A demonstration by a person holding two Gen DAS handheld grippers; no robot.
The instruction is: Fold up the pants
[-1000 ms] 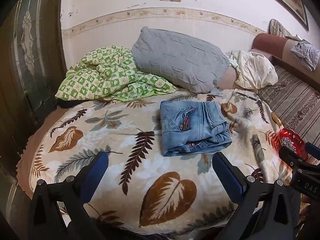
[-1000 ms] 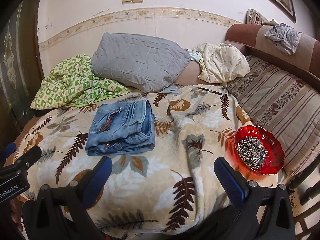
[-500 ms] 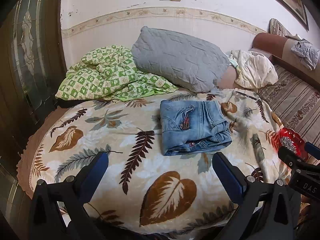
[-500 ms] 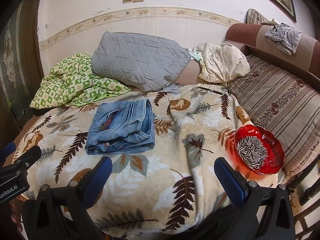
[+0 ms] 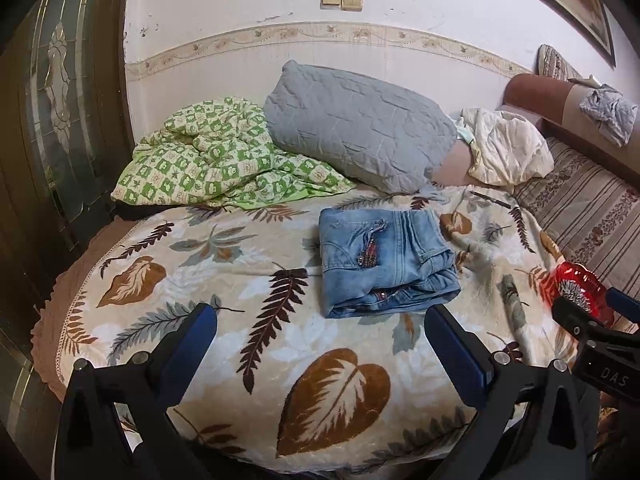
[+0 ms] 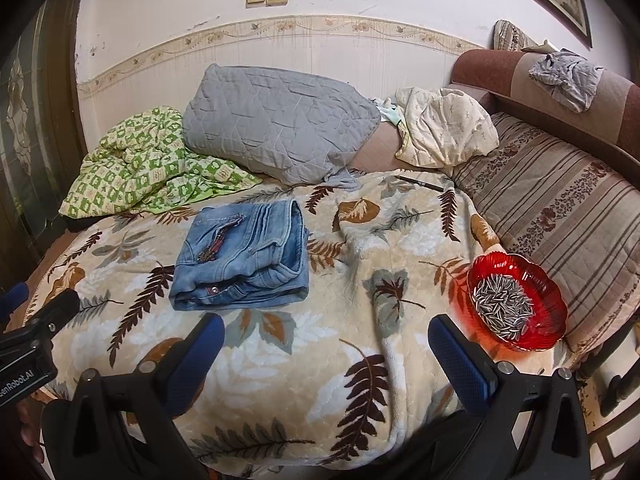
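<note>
Pants folded, both grippers pulled back and idle; nothing moved over the last second.

Jeans [image 5: 384, 264] lie as a compact folded bundle on the leaf-print blanket [image 5: 240, 280] on the bed, near the grey pillow [image 5: 356, 124], in the same spot and shape as a second ago, so the fold looks finished or paused for a last check. Left gripper [image 5: 320, 344] hovers level over the bed's near edge, fingers [image 5: 192, 344] spread wide, holding nothing. Right gripper [image 6: 326, 350] sits the same way, fingers [image 6: 460, 360] apart and empty, jeans ahead to its left, red bowl [image 6: 552, 300] of seeds to its right.
</note>
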